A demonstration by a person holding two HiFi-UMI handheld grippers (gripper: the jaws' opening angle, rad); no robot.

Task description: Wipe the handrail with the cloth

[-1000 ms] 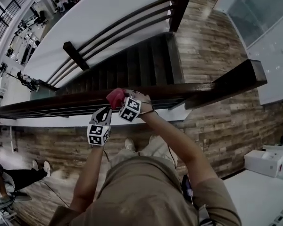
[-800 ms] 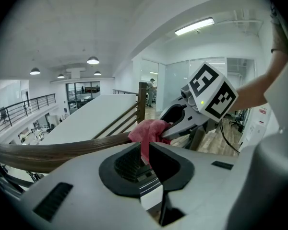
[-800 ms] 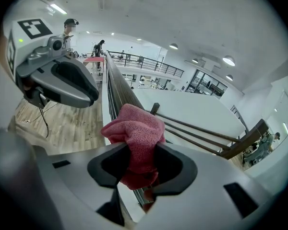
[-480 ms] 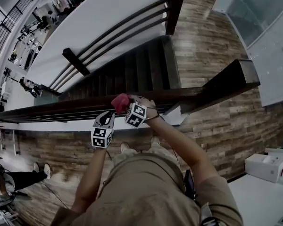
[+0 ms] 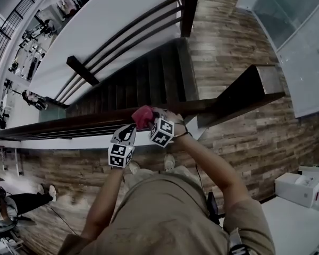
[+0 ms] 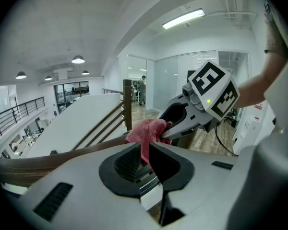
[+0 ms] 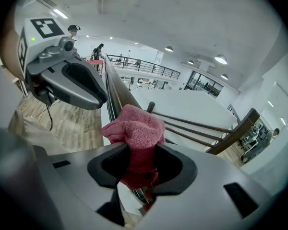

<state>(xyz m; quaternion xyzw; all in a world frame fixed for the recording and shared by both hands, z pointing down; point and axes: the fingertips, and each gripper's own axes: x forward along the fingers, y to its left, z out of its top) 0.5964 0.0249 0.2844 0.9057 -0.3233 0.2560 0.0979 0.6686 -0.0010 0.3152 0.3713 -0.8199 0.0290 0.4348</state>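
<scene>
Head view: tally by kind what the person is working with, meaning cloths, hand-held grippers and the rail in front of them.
Red cloth: 1
Left hand-held gripper, right hand-held gripper: 2
Dark handrail: 1
Total: 4

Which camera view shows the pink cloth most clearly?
The right gripper view: the cloth fills the centre, bunched in the right tool. The left gripper view shows it smaller, one fold pinched in the left tool. The head view shows a small pink lump on the handrail.
</scene>
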